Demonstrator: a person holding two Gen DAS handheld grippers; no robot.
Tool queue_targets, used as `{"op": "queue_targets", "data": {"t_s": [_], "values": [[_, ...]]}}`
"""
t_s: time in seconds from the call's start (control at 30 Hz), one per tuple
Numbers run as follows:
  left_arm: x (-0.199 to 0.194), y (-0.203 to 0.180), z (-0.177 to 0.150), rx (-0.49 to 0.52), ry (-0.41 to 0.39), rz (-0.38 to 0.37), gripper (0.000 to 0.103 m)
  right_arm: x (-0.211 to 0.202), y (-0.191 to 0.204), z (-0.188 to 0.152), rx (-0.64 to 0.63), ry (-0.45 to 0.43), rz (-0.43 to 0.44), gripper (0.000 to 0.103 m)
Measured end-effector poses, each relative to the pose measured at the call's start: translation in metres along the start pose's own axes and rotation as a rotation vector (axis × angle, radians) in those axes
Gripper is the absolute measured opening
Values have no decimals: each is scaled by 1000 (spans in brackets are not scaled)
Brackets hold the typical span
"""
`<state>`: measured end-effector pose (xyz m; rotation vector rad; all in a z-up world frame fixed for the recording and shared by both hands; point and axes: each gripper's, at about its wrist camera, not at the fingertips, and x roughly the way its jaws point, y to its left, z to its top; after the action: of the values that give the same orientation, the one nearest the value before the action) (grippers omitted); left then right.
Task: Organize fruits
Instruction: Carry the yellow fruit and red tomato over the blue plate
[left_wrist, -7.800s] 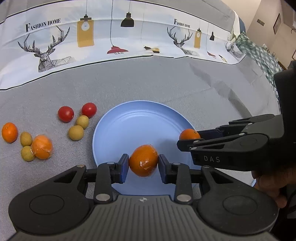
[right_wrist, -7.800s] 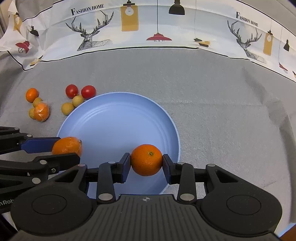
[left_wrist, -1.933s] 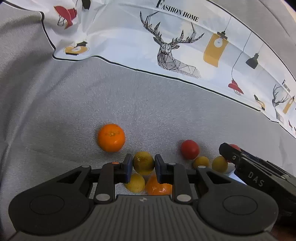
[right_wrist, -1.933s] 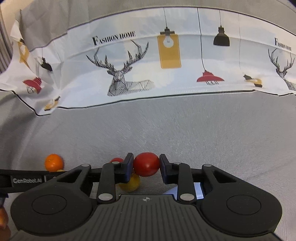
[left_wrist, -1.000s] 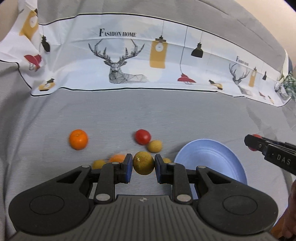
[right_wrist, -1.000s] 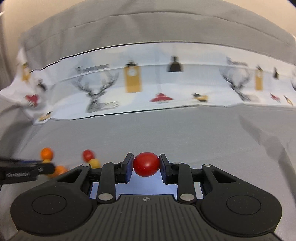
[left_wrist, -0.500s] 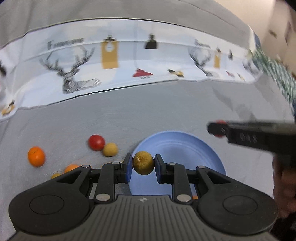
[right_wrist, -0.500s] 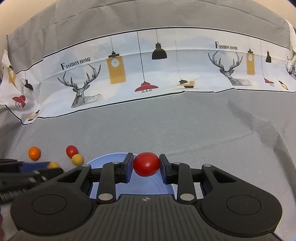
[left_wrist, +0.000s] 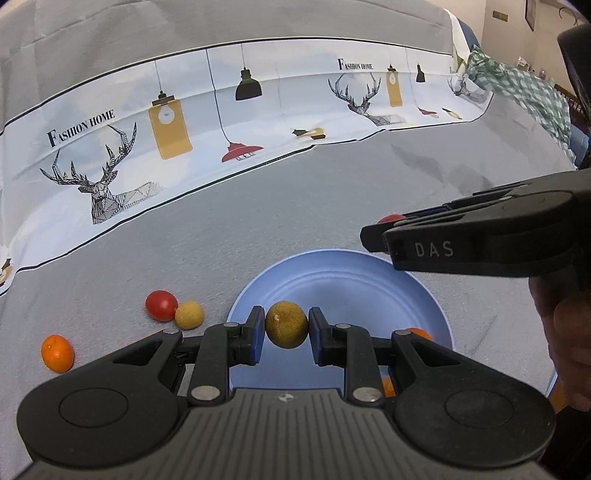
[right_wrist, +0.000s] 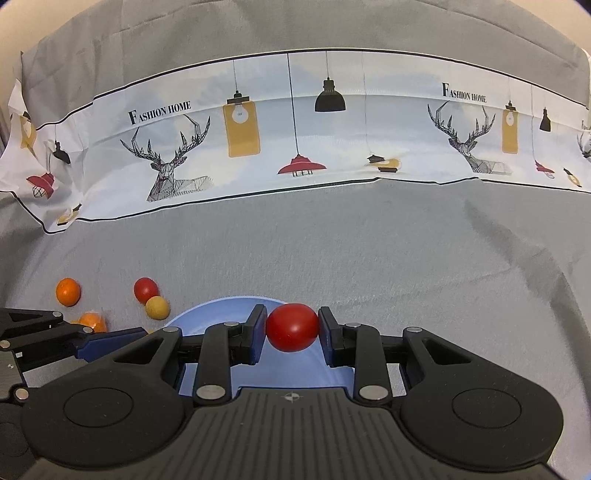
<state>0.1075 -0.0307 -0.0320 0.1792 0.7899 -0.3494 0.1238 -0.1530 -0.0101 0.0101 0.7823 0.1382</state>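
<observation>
My left gripper (left_wrist: 286, 330) is shut on a small yellow-brown fruit (left_wrist: 286, 324) and holds it above the near part of the blue plate (left_wrist: 332, 280). An orange (left_wrist: 417, 333) lies on the plate, partly hidden behind my fingers. My right gripper (right_wrist: 291, 328) is shut on a red tomato (right_wrist: 292, 327) over the plate's far rim (right_wrist: 218, 306). It also shows in the left wrist view (left_wrist: 373, 238) above the plate's far right edge. On the cloth to the left lie a tomato (left_wrist: 160, 305), a yellow fruit (left_wrist: 189, 314) and an orange (left_wrist: 57, 353).
A grey cloth (left_wrist: 258, 206) covers the surface, with a white printed band (left_wrist: 221, 122) rising behind it. A wrapped orange (right_wrist: 92, 320) lies left of the plate beside the left gripper's fingers (right_wrist: 110, 338). A green checked cloth (left_wrist: 524, 88) lies far right.
Both grippers have come in over the blue plate with their fruits still held. The right gripper now reaches farther across the plate's far right edge in the left wrist view.
</observation>
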Motion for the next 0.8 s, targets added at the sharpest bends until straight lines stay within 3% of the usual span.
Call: {"op": "queue_targets", "data": {"t_s": [0.8], "values": [[2, -5, 1, 24, 1, 1, 28, 2, 3, 0, -8, 15, 5, 31]]}}
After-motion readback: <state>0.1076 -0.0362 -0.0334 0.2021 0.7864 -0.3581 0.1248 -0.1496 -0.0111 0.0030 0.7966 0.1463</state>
